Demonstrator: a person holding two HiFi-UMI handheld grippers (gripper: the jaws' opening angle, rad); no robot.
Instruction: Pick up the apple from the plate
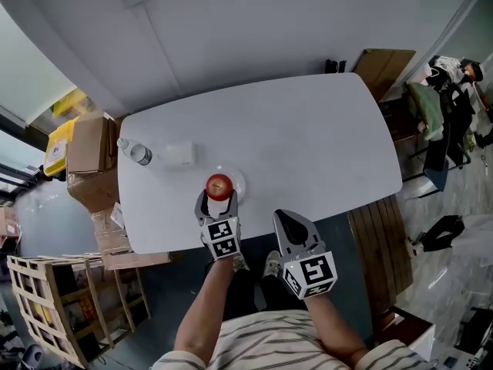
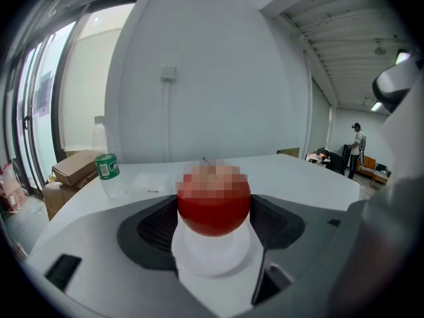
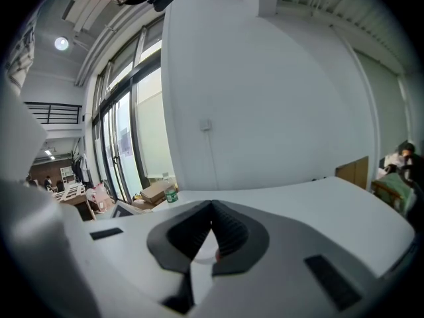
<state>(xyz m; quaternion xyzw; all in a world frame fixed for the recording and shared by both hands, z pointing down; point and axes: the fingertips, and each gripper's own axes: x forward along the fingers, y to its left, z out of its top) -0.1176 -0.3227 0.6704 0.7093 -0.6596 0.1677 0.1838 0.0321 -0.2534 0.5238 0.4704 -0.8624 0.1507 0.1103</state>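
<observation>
A red apple [image 1: 219,185] sits on a small white plate [image 1: 239,177] near the front edge of the white table [image 1: 308,137]. My left gripper [image 1: 218,201] is open, its jaws on either side of the apple's near half. In the left gripper view the apple [image 2: 213,204] fills the gap between the dark pads [image 2: 156,227], resting on the plate [image 2: 212,260]; I cannot tell if the pads touch it. My right gripper [image 1: 289,222] is shut and empty, to the right of the plate at the table's front edge. Its pads [image 3: 228,234] meet at the tips.
A clear bottle with a green label [image 1: 137,153] lies at the table's left end beside a flat white packet [image 1: 179,153]. Cardboard boxes [image 1: 88,149] and a wooden crate [image 1: 46,299] stand left of the table, and a wooden bench [image 1: 377,237] to its right.
</observation>
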